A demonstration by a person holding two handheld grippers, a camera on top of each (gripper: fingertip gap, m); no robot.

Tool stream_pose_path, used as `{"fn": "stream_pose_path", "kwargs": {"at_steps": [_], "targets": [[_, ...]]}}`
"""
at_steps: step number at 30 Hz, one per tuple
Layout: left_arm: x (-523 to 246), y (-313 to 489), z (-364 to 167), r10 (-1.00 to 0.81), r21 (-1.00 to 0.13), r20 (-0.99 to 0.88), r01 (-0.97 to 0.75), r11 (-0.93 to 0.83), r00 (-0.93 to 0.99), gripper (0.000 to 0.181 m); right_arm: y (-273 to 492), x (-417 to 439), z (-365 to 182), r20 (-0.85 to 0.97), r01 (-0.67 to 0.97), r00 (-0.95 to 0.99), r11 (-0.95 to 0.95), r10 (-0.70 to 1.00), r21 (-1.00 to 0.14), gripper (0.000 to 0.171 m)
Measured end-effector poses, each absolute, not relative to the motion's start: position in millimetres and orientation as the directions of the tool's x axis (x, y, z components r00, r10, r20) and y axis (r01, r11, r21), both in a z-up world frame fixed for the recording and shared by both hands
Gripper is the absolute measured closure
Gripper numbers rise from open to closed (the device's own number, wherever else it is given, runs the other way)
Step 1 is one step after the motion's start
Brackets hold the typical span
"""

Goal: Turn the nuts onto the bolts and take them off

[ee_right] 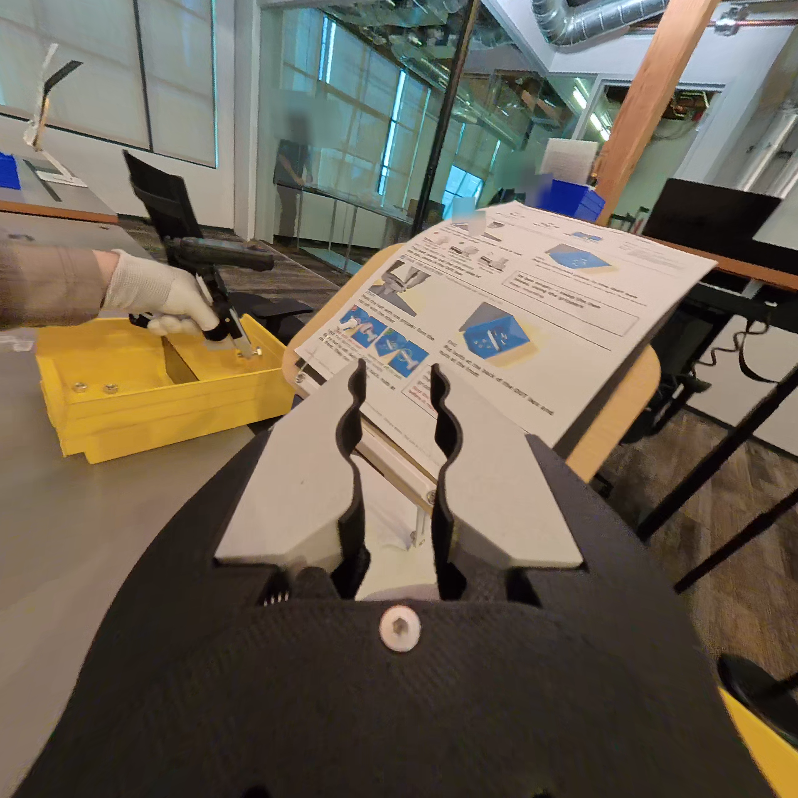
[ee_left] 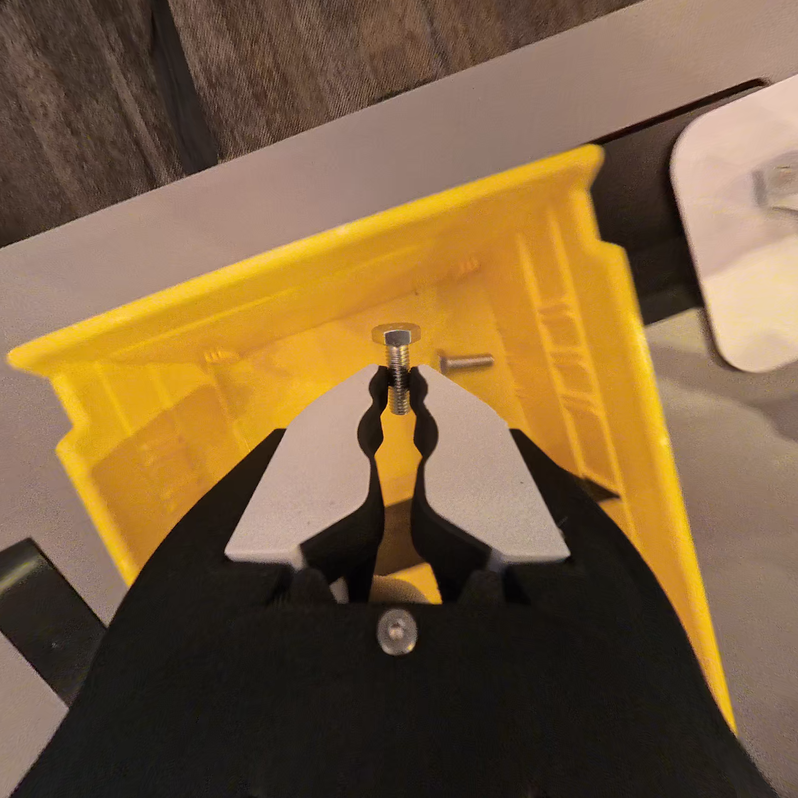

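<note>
In the left wrist view my left gripper (ee_left: 398,378) is shut on the threaded shank of a silver hex bolt (ee_left: 395,352), head pointing away, inside a yellow bin (ee_left: 302,276). A second bolt (ee_left: 466,362) lies on the bin floor just right of it. In the right wrist view my right gripper (ee_right: 397,375) is open and empty, raised above the table and facing an instruction sheet (ee_right: 518,311). The same yellow bin (ee_right: 172,414) shows at left, with the left gripper (ee_right: 235,337) reaching into it, held by a white-gloved hand (ee_right: 159,293). Two nuts (ee_right: 95,387) sit in the bin's front section.
The bin stands on a grey table (ee_right: 64,518). The sheet rests on a tilted wooden board (ee_right: 613,423) at the table's right side. A white plate-like object (ee_left: 742,224) lies right of the bin. A black chair (ee_right: 164,203) stands behind the bin. Carpeted floor lies beyond. The tips of one gripper are about 45 centimeters away from the tips of the other.
</note>
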State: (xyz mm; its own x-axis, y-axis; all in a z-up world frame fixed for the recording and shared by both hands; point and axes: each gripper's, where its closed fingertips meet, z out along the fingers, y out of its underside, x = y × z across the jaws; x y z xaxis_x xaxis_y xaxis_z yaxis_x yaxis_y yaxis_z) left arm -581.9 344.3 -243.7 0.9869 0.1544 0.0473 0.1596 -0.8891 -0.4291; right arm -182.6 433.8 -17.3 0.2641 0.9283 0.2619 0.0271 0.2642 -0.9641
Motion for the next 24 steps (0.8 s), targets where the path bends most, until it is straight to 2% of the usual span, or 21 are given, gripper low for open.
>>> {"fn": "stream_pose_path", "kwargs": {"at_steps": [1,5,9,12,16,20,24], "targets": [[-576,337,-233,0.133,-0.455,0.052,0.142,-0.879,0.990,0.171,422,-188,-17,0.298,0.020,0.223,0.301,0.928,-0.953,0.142],[-543,301,-194,0.026,-0.526,-0.015,0.015,-0.851,1.000,0.171,374,-224,-35,0.484,0.079,0.090,0.478,0.871,-0.875,0.139],[-504,265,-161,-0.068,-0.578,-0.207,-0.178,-0.797,0.976,0.171,325,-264,-66,0.636,0.127,-0.031,0.634,0.771,-0.762,0.135],[-469,245,-146,-0.123,-0.570,-0.378,-0.335,-0.750,0.918,0.171,295,-288,-93,0.652,0.163,-0.125,0.664,0.747,-0.730,0.136],[-432,229,-132,-0.167,-0.467,-0.660,-0.574,-0.672,0.733,0.171,267,-308,-109,0.505,0.144,-0.197,0.535,0.840,-0.833,0.136],[-406,224,-125,-0.130,-0.406,-0.802,-0.692,-0.597,0.583,0.171,258,-311,-112,0.280,0.144,-0.260,0.324,0.924,-0.935,0.136],[-394,221,-117,-0.068,-0.356,-0.888,-0.771,-0.528,0.456,0.171,263,-309,-107,0.102,0.139,-0.282,0.145,0.954,-0.980,0.134]]}}
